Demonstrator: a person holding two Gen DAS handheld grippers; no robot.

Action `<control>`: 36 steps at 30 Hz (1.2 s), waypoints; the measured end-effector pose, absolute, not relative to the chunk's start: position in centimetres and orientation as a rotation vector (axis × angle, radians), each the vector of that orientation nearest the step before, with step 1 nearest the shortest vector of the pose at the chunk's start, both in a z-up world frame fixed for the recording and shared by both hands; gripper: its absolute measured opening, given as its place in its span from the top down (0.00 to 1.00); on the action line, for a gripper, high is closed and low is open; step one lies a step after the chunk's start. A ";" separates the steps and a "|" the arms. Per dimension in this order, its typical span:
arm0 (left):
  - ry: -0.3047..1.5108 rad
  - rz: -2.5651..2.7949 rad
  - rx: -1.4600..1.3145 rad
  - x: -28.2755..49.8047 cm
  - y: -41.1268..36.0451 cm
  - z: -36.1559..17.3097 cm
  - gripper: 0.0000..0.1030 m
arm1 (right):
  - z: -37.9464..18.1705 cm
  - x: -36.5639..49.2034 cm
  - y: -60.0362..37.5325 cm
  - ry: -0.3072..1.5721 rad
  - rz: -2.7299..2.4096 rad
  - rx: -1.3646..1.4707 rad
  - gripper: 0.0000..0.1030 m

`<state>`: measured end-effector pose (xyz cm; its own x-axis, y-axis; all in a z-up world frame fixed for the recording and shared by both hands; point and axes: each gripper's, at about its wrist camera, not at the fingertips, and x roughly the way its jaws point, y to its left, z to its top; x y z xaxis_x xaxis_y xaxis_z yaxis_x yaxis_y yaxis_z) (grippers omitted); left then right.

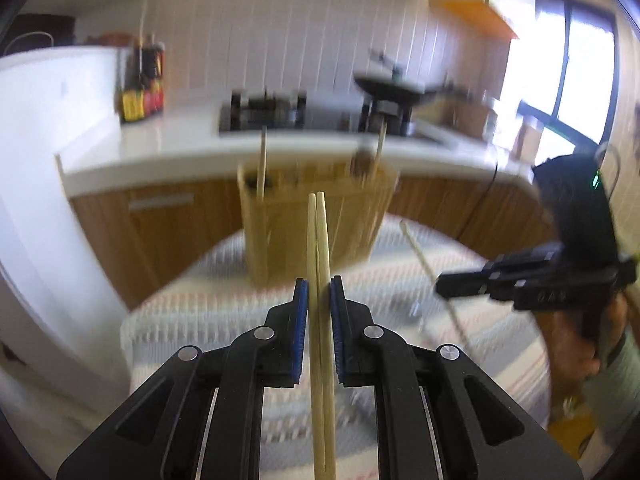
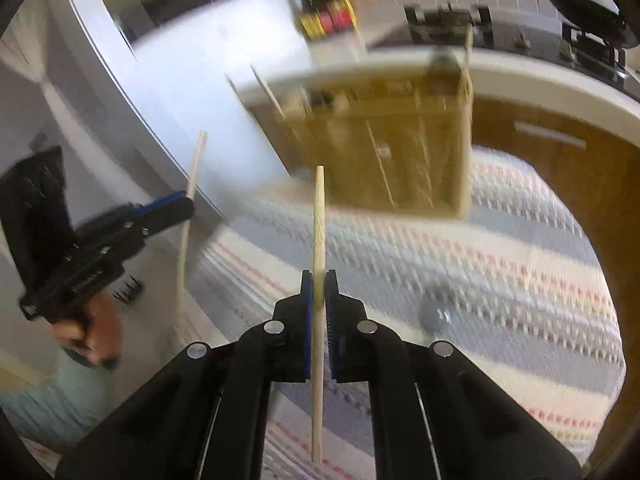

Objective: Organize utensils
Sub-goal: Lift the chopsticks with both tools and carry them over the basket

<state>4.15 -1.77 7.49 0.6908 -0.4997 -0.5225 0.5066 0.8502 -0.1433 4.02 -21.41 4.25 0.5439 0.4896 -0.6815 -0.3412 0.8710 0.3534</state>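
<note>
My left gripper point(image 1: 319, 292) is shut on a pair of pale wooden chopsticks point(image 1: 319, 240) that point ahead at the wooden utensil holder point(image 1: 312, 220) on the striped cloth. My right gripper point(image 2: 319, 284) is shut on a single wooden chopstick point(image 2: 319, 216), held above the cloth, with the holder point(image 2: 392, 144) ahead to the right. Each gripper shows in the other's view: the right one point(image 1: 444, 282) with its chopstick point(image 1: 432, 276), the left one point(image 2: 188, 202) with its chopsticks point(image 2: 192, 184). The holder has several sticks in it. Both views are motion-blurred.
The striped tablecloth point(image 1: 400, 292) covers the table; a small grey object point(image 2: 436, 314) lies on it. Behind are a white counter point(image 1: 168, 144) with a stove point(image 1: 264, 114), a wok point(image 1: 388, 88), sauce bottles point(image 1: 142, 92) and wooden cabinets point(image 1: 152, 232).
</note>
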 end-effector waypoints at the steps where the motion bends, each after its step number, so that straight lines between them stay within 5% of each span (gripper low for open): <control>1: 0.548 -0.563 0.000 4.3 -2.0 8.3 0.91 | 5.6 4.1 -21.3 0.821 0.493 0.179 0.96; 18: 0.085 -0.379 -0.202 12.2 -3.7 16.5 0.90 | 17.6 9.4 -23.6 0.267 0.209 0.083 0.96; 36: 0.033 -0.319 -0.160 17.0 -6.0 12.9 0.90 | 10.6 17.1 -25.5 0.201 0.057 0.096 0.96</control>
